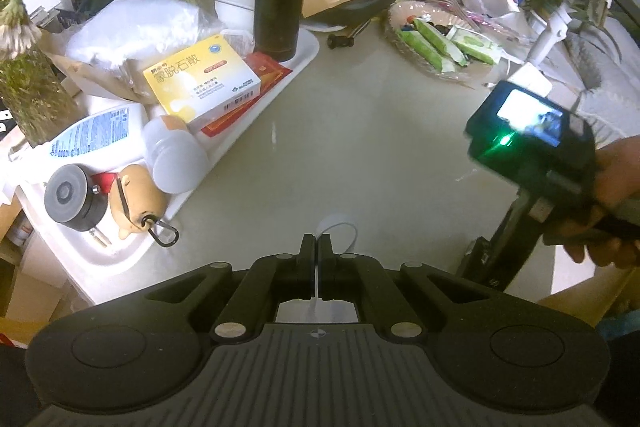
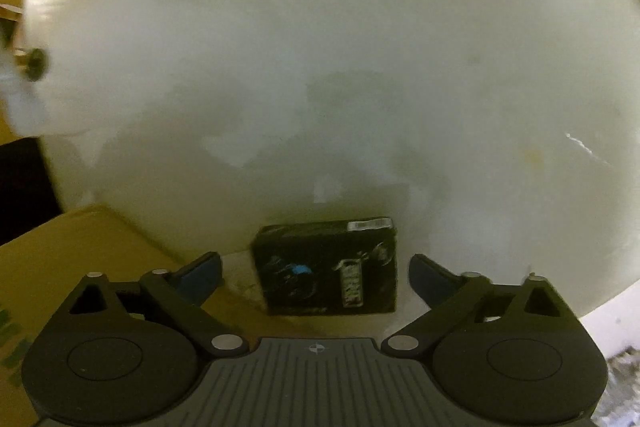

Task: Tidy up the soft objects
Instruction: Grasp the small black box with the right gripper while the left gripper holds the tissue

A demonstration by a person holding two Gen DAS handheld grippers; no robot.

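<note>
Black square packet with a blue mark and a white label strip — that is the target, lying flat on the pale bench near its front edge, just beside a brown cardboard box. Its glossy wrapper looks crinkled and a little puffy, so it should give under pressure, though motion blur hides the print. The right gripper points steeply down over it, blue-padded jaws standing wide on either side of the packet and not touching it. This reads as the approach step of a pick: next the jaws need to drop until the pads flank the packet's side edges, then close gently — too hard and a soft pack will buckle or squirt out.

Over in the left wrist view, the left gripper has its jaws fully together, pinching what seems to be a thin white strip or loop; exactly what it is I cannot tell. A white tray of clutter sits well off to its side.
</note>
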